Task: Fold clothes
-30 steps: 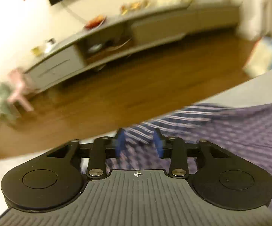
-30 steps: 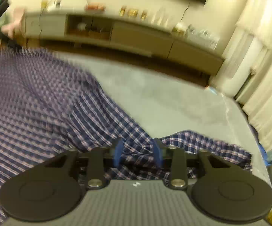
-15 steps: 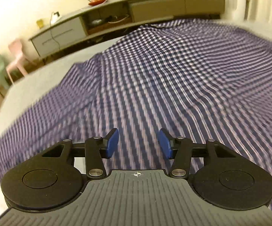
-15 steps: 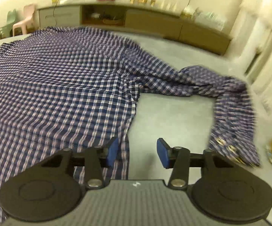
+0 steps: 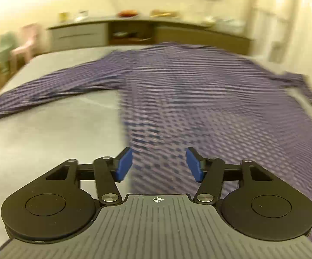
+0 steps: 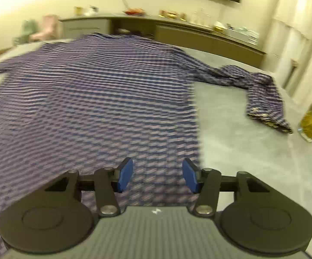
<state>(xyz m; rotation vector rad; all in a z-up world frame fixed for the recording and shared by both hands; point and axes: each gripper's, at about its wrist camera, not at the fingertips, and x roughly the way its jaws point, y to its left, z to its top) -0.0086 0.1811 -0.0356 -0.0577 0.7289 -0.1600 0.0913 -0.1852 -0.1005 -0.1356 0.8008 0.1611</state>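
Note:
A purple-blue checked long-sleeved shirt point(image 5: 199, 90) lies spread flat on a grey table point(image 5: 48, 129), collar away from me. Its left sleeve point(image 5: 48, 86) stretches out to the left. In the right wrist view the shirt point(image 6: 91, 99) fills the left and middle, and its right sleeve point(image 6: 263, 92) lies bent on the table point(image 6: 242, 151), cuff toward me. My left gripper point(image 5: 159, 165) is open and empty above the shirt's near left hem. My right gripper point(image 6: 157, 174) is open and empty above the near right hem.
A long low cabinet point(image 5: 134, 34) with small items on top runs along the far wall. A pink child's chair point(image 5: 26, 43) stands at the far left. A clear container with yellow contents point(image 6: 311, 123) sits at the table's right edge.
Both grippers let go of the shirt, which now lies flat on the table. Both have opened wider and drawn back toward the near hem.

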